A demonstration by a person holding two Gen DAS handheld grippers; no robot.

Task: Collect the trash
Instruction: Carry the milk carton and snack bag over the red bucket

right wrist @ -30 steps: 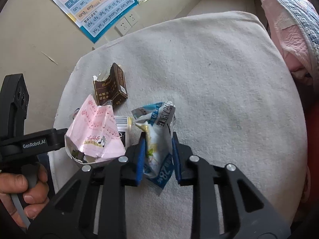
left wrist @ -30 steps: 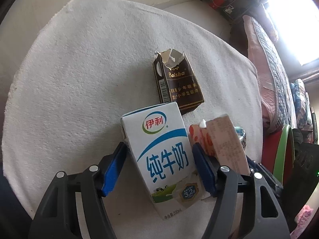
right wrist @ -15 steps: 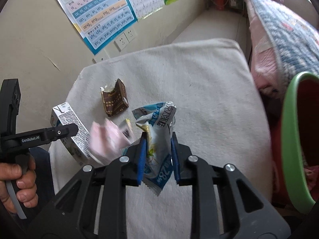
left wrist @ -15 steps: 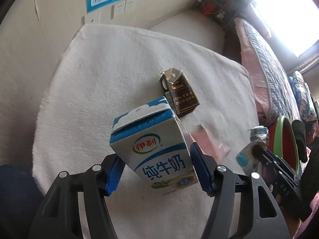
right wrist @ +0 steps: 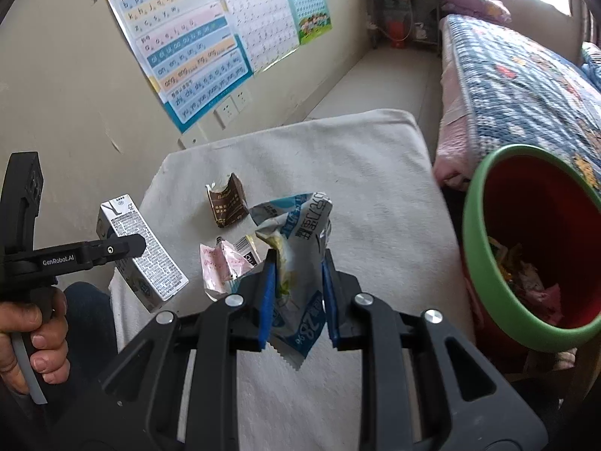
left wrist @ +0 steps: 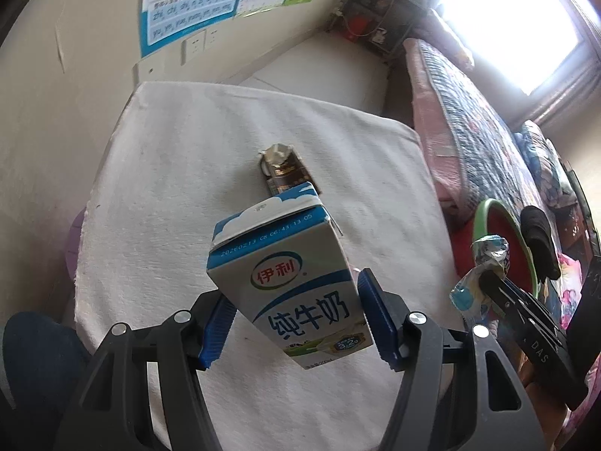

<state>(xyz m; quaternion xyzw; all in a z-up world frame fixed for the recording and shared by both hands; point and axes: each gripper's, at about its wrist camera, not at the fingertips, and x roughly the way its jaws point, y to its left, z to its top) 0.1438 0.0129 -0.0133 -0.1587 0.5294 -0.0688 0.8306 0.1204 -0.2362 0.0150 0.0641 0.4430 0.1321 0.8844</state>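
Gripping a milk carton (left wrist: 296, 282) between blue pads, our left gripper (left wrist: 296, 315) lifts it above the white cloth (left wrist: 188, 188). Our right gripper (right wrist: 298, 293) pinches a crumpled wrapper (right wrist: 296, 233); the bin (right wrist: 484, 263) sits at 3 o'clock, the brown box (right wrist: 227, 206) at 11 o'clock.

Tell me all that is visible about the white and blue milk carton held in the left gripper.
The white and blue rectangular paper milk carton carries a red and green oval logo, blue Chinese characters and a printed date along its blue top band. Its back shows dense small print. It is intact, tilted, and lifted off the white cloth-covered table. The left gripper clamps its two sides with blue pads; nothing else touches it.
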